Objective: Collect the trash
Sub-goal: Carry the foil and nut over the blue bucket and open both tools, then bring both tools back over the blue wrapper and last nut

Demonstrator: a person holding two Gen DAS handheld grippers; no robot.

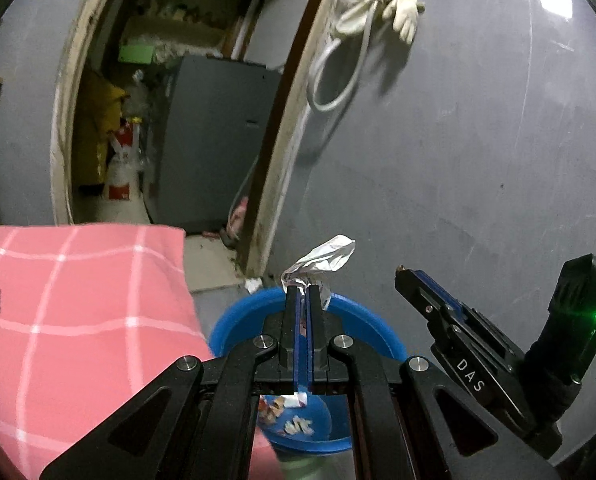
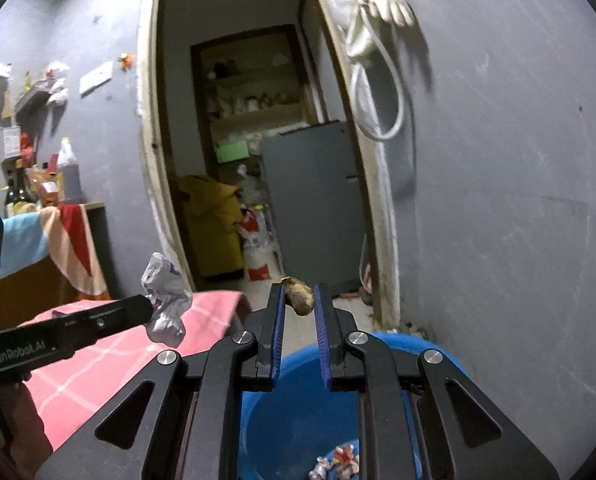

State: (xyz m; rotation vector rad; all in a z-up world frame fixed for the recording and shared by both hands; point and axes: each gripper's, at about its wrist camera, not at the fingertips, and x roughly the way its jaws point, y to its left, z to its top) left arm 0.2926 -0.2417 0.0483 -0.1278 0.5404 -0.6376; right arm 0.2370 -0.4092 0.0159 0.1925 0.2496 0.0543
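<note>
Two black two-finger grippers with blue pads are over one round blue plastic bin (image 1: 234,316), each carrying one piece of trash. The left gripper (image 1: 302,289) has its jaws pressed together on a crumpled silvery foil wrapper (image 1: 322,258), which sticks up from the fingertips toward 1 o'clock; in the right wrist view the same wrapper shows white and silver with purple print, balled and creased. The right gripper (image 2: 299,294) is clamped on a small brown, lumpy scrap (image 2: 298,295) — possibly a peanut shell — wedged between the very tips of its pads.

The bin sits at 6 o'clock under both tools, just beside a pink cloth with white checks (image 1: 78,312) at 9 o'clock. On the bin's floor lie a few colourful crumpled wrappers (image 1: 288,414) — an exact count cannot be told.
</note>
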